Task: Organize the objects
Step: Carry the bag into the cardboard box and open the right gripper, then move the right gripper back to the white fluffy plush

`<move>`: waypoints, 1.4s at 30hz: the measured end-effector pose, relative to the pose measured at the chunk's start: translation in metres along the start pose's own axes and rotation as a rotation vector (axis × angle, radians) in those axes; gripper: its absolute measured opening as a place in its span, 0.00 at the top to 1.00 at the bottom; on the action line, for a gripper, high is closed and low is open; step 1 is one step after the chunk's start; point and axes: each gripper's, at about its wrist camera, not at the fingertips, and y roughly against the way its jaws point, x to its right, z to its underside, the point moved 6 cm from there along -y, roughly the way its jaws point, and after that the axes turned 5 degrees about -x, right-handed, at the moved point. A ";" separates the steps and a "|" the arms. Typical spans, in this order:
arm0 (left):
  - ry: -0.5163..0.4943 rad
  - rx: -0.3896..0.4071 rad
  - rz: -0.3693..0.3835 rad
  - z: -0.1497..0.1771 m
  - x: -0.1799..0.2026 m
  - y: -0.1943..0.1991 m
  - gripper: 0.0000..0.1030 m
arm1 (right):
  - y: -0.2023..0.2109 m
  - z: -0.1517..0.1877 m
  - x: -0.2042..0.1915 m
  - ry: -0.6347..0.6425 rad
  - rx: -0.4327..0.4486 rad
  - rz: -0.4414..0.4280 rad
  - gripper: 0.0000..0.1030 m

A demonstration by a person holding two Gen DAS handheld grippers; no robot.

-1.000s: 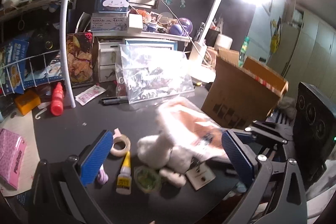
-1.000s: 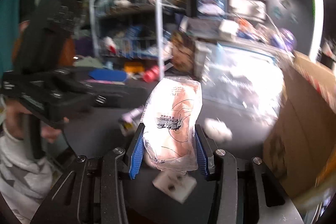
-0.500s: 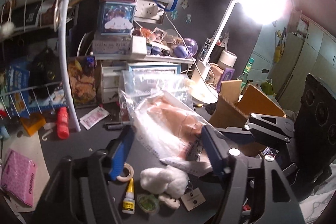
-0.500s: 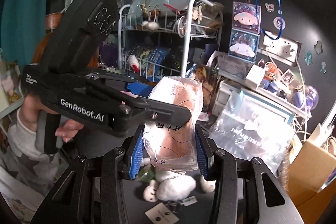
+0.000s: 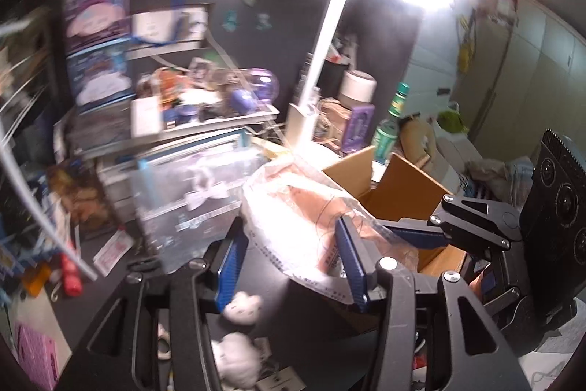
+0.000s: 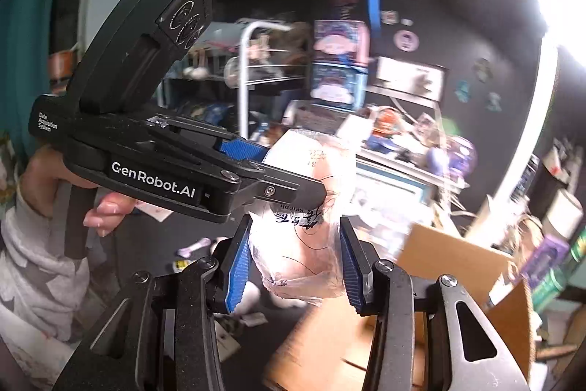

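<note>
A clear plastic bag with a pink soft item inside (image 6: 311, 237) is held in the air by both grippers. My right gripper (image 6: 295, 266) is shut on its lower end. My left gripper (image 5: 289, 261) is shut on the other end of the bag (image 5: 304, 218); it shows in the right wrist view (image 6: 278, 171) coming in from the left. The bag hangs at the near edge of an open cardboard box (image 5: 403, 185), which lies below right in the right wrist view (image 6: 439, 281).
A white plush toy (image 5: 241, 308) and small items lie on the dark desk (image 5: 300, 317) below. A large clear zip bag (image 5: 194, 185) leans against drawers at the back. A lit desk lamp (image 5: 322, 61) stands behind the box. A white wire rack (image 6: 245, 68) stands left.
Both grippers have carried the bag up and to the right, from above the plush toy to the edge of the cardboard box. The left gripper has closed onto the bag.
</note>
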 end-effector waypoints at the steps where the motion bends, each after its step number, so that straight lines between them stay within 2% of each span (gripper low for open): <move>1: -0.016 -0.021 0.008 -0.006 0.008 -0.008 0.55 | 0.004 0.002 0.008 -0.013 -0.005 0.004 0.62; 7: -0.058 -0.150 0.060 -0.021 0.040 -0.054 0.55 | 0.014 0.020 0.054 -0.114 -0.078 0.023 0.62; 12: -0.080 -0.233 0.072 -0.017 0.057 -0.083 0.55 | 0.011 0.040 0.079 -0.191 -0.162 0.002 0.62; 19: -0.105 -0.278 0.056 -0.008 0.067 -0.101 0.55 | 0.008 0.056 0.085 -0.201 -0.223 0.009 0.62; 21: -0.107 -0.285 0.050 -0.007 0.067 -0.103 0.51 | 0.007 0.059 0.085 -0.201 -0.234 0.011 0.60; 23: -0.113 -0.282 0.030 -0.006 0.066 -0.104 0.36 | 0.008 0.061 0.086 -0.205 -0.238 0.016 0.50; 25: -0.124 -0.277 0.011 -0.006 0.066 -0.103 0.33 | 0.008 0.061 0.088 -0.199 -0.235 0.029 0.46; 29: -0.120 -0.270 0.022 -0.005 0.065 -0.101 0.29 | 0.011 0.060 0.089 -0.190 -0.231 0.047 0.46; 35: -0.120 -0.244 0.016 -0.004 0.063 -0.093 0.29 | 0.012 0.057 0.083 -0.171 -0.225 0.058 0.46; 39: -0.121 -0.202 0.018 -0.005 0.059 -0.076 0.29 | 0.016 0.049 0.070 -0.150 -0.195 0.044 0.46; 42: -0.113 -0.150 0.017 -0.007 0.049 -0.053 0.29 | 0.020 0.038 0.053 -0.124 -0.158 0.001 0.46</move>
